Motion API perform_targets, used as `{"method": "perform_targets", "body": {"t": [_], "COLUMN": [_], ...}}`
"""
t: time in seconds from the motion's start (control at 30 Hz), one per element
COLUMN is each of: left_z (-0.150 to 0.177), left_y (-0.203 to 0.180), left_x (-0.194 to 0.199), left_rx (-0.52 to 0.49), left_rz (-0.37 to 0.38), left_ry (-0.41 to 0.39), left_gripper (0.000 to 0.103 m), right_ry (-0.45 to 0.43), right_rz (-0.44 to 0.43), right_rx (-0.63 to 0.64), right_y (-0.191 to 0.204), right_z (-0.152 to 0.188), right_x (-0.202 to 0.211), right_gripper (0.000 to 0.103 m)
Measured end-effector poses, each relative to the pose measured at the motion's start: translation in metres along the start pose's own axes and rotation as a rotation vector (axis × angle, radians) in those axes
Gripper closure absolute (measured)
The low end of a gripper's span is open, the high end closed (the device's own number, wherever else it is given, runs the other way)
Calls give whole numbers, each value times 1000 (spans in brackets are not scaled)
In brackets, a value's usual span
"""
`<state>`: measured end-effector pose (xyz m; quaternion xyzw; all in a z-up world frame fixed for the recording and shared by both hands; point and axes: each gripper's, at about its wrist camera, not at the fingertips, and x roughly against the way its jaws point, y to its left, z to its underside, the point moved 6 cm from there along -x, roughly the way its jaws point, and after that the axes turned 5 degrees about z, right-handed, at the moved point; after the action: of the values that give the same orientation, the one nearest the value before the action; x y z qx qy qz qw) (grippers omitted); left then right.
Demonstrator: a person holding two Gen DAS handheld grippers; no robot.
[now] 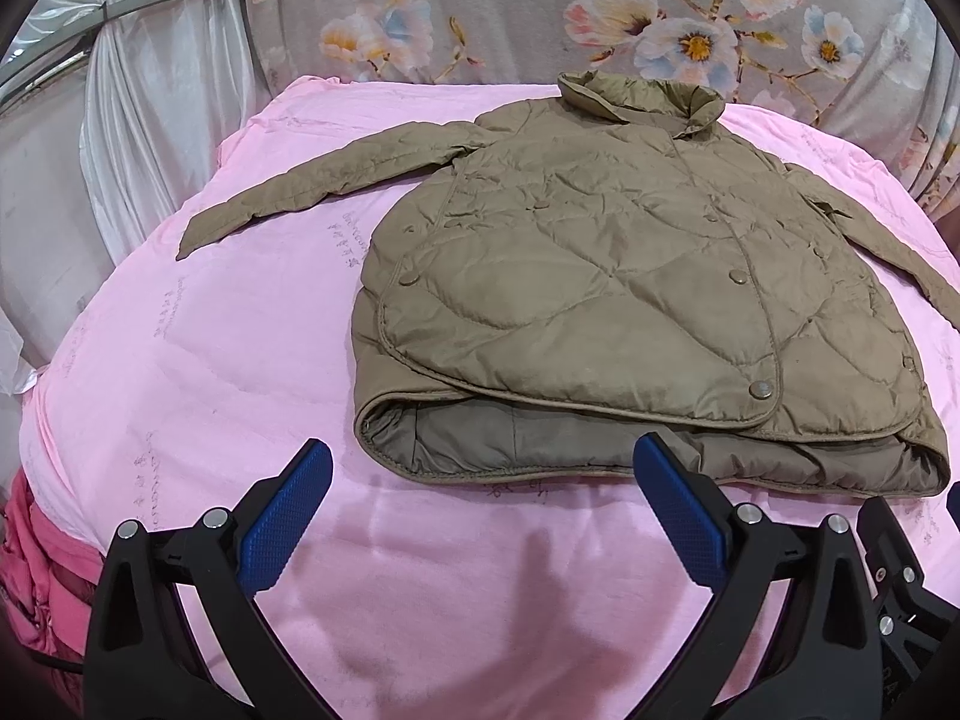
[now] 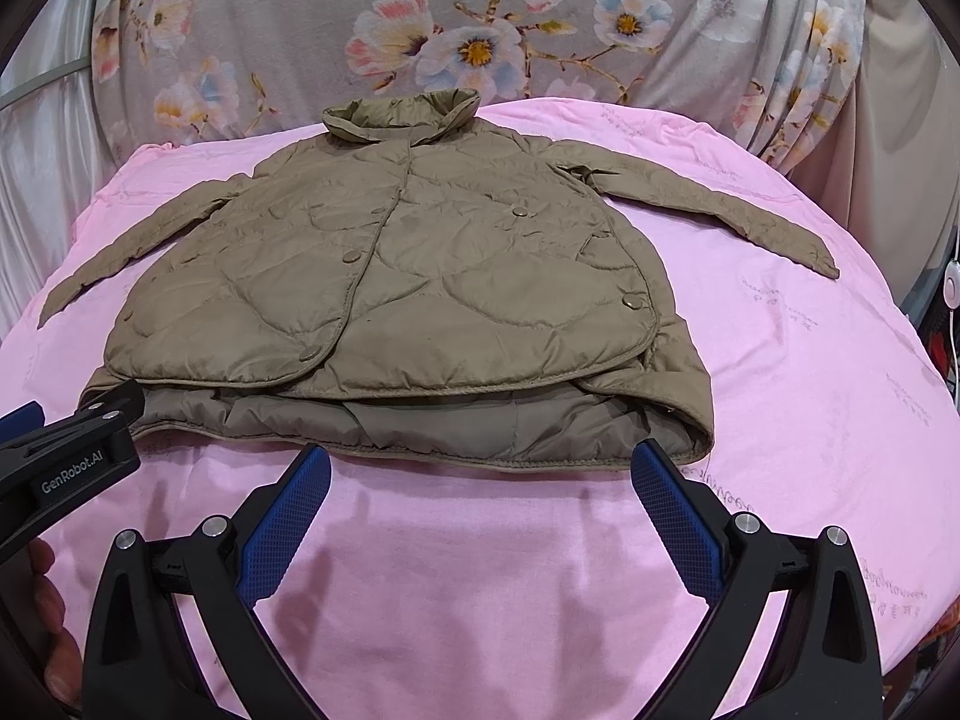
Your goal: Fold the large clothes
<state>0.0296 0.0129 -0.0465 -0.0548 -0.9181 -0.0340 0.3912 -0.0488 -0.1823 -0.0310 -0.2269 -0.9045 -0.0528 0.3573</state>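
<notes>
Jacket (image 1: 600, 276): olive-brown, quilted, front up on pink sheet (image 1: 240, 360); snapped shut, collar (image 1: 642, 99) at far end, hem nearest the cameras.
Hem: front flap lifted a little, lining (image 2: 432, 420) showing underneath.
Sleeves: 2, both spread outward; one (image 1: 300, 192) stretched far left in left wrist view, other (image 2: 720, 210) stretched right in right wrist view.
Snaps: several round ones along placket and side edge, e.g. (image 1: 761, 389).
Left gripper (image 1: 480, 468): released, blue pads (image 1: 282, 522) wide apart, holding nothing; just short of hem, right fingertip overlapping hem edge in view, contact possible but cannot tell.
Right gripper (image 2: 480, 468): released, blue pads (image 2: 288, 516) wide apart, holding nothing; near hem, pointed at jacket's middle.
Cross view: left gripper body at left edge of right wrist view, tip at jacket's hem corner; part of right gripper at lower right of left wrist view.
Hand (image 2: 51, 612): fingers at lower left edge of right wrist view, mostly cut off.
Backdrop: floral grey fabric (image 2: 480, 18) behind the sheet; white curtain (image 1: 150, 90) at left.
Extra: red-pink cloth (image 1: 36, 570) off sheet's left edge, low.
</notes>
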Motion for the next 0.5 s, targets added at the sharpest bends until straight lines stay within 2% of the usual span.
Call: {"method": "perform_targets", "body": {"t": [0.2,0.5], "left_z": [-17,-61], "left_y": [7,21], "left_x": [-4,-23], "left_rx": [15,69], "left_rz": [8,-18], "left_ry": [-31,-73], "left_gripper": [5,5], "right_ry": [-17,-57], "right_rz": [-6,-6], "right_rx": [-71,-276], "right_y": [-37,-147], "right_z": [-17,-76], "right_x": [-13,-62], "right_gripper": [5,5]}}
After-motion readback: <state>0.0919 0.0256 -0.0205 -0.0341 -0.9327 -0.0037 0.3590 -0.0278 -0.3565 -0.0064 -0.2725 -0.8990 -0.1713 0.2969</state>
